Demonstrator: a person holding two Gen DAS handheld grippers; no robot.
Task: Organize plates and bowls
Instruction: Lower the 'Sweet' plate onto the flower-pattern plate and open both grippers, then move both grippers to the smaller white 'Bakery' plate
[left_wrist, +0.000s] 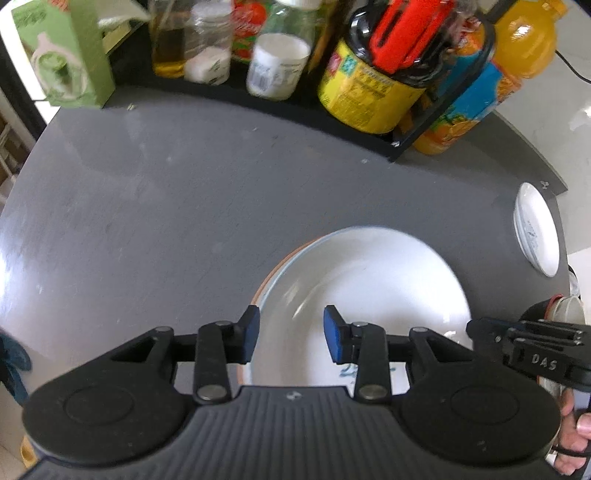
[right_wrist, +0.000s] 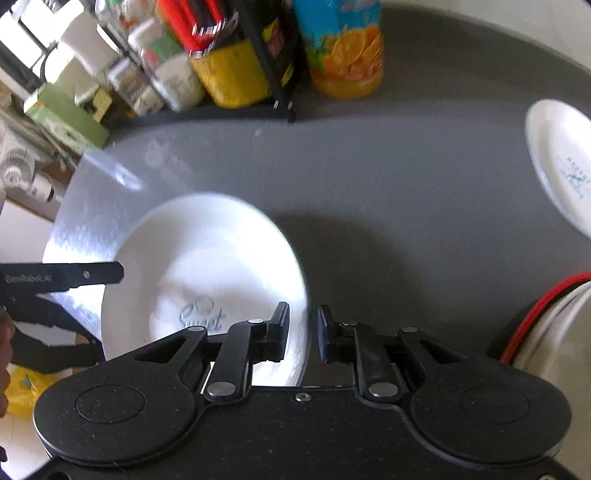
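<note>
Two hand-held grippers meet at the white plate (right_wrist: 207, 273) — right hand-held gripper (right_wrist: 300, 334) straddles its near-right rim, nearly clamped; left hand-held gripper (left_wrist: 291, 334) hovers agape, empty, over the plate's left side.

White bowl (right_wrist: 207, 273) on grey table; small white plate (right_wrist: 561, 162) well apart.
</note>
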